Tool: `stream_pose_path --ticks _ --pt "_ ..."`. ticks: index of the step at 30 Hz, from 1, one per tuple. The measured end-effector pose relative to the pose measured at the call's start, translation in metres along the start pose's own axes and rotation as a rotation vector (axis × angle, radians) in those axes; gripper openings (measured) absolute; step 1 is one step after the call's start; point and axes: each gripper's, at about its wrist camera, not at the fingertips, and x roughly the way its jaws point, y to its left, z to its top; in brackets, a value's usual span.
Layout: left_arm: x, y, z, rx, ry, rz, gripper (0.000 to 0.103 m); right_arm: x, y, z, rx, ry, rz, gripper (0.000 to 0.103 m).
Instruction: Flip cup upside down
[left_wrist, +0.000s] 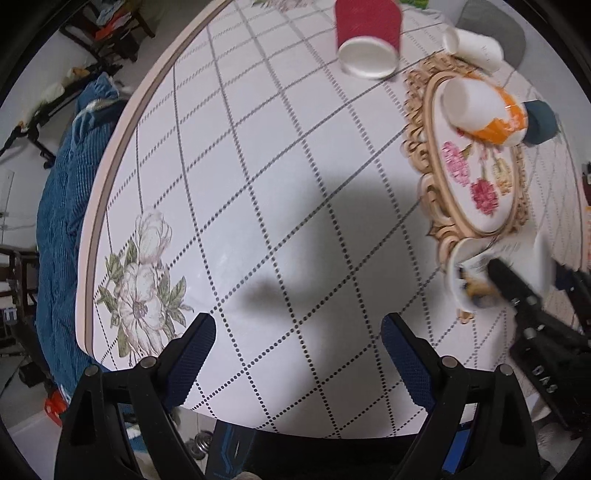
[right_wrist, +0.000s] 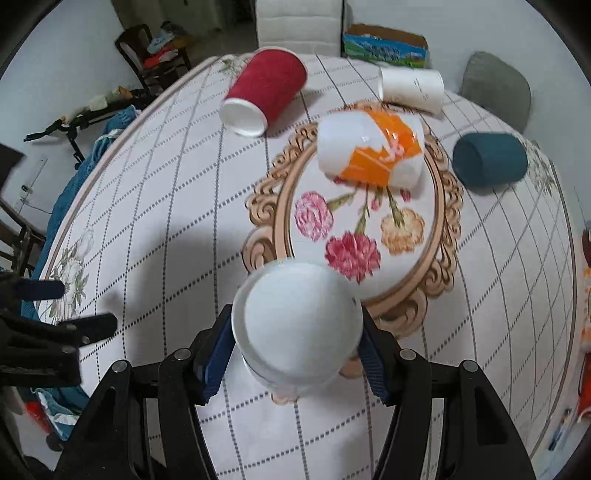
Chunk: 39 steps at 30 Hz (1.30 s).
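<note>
My right gripper (right_wrist: 297, 332) is shut on a white cup (right_wrist: 297, 325) and holds it above the near edge of the round flowered placemat (right_wrist: 439, 236); I see its pale round end. In the left wrist view the same cup (left_wrist: 469, 273) is tilted with the right gripper's fingers (left_wrist: 513, 284) around it. My left gripper (left_wrist: 299, 350) is open and empty above the table's near left part; its fingers (right_wrist: 88, 326) show at the left of the right wrist view.
A red paper cup (right_wrist: 266, 96), a white cup (right_wrist: 412, 90), an orange-and-white mug (right_wrist: 373, 151) and a dark teal cup (right_wrist: 489, 158) lie on their sides on the checked tablecloth (right_wrist: 166, 184). Chairs stand beyond the table.
</note>
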Motion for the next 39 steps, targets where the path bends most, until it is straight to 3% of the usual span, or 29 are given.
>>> stream_pose_path --ticks 2,7,9,17,23,31,39 --pt "-0.012 -0.006 0.001 0.016 -0.022 -0.009 0.092 -0.004 -0.002 -0.002 0.020 0.013 -0.001 0.084" --pt "-0.039 -0.017 -0.005 0.048 -0.076 -0.036 0.092 -0.031 -0.003 -0.015 0.056 0.027 -0.031 0.094" --pt "-0.048 -0.015 -0.011 0.072 -0.098 -0.045 0.101 -0.047 -0.008 -0.025 0.100 0.021 -0.039 0.094" --pt "-0.085 -0.029 -0.030 0.157 -0.204 -0.053 0.101 -0.115 -0.029 -0.062 0.262 -0.050 -0.178 0.097" --pt "-0.108 -0.035 -0.047 0.169 -0.255 -0.051 0.101 -0.154 -0.034 -0.080 0.296 -0.105 -0.265 0.098" --pt "-0.148 -0.044 -0.070 0.178 -0.350 -0.035 0.101 -0.197 -0.034 -0.101 0.300 -0.151 -0.249 0.098" --pt "-0.203 -0.051 -0.115 0.184 -0.441 -0.024 0.101 -0.271 -0.020 -0.130 0.268 -0.228 -0.234 0.098"
